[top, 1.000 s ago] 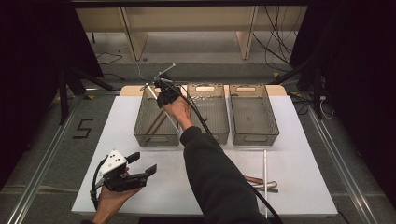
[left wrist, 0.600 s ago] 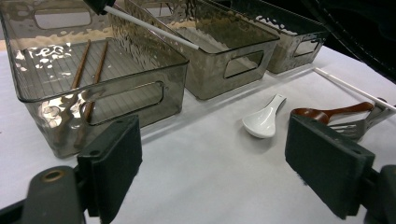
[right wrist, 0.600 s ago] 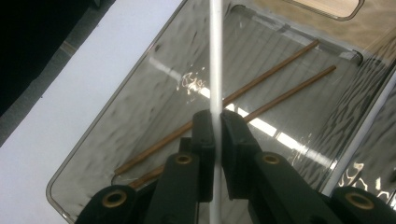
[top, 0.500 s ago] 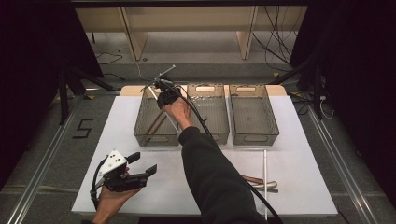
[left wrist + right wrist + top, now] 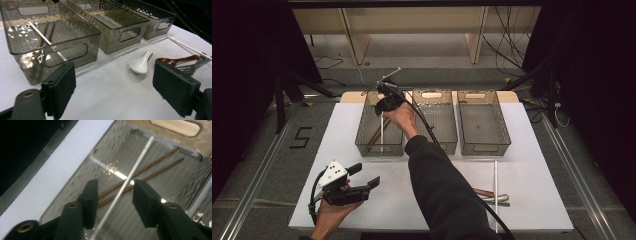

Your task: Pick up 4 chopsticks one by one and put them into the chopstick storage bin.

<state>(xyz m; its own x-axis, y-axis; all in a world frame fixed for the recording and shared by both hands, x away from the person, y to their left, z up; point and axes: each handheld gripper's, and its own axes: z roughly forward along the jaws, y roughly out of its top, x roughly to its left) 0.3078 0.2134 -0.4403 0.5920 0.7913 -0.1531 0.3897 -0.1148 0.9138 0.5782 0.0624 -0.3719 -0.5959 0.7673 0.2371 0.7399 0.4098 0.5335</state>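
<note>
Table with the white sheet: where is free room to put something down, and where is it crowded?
The white sheet is bare left of the left smoky plastic bin, and in front of the bins between the left gripper and the dark sleeve. The middle bin and right bin look empty. The front right is crowded: white ceramic spoon, brown spoon, white chopstick.
</note>
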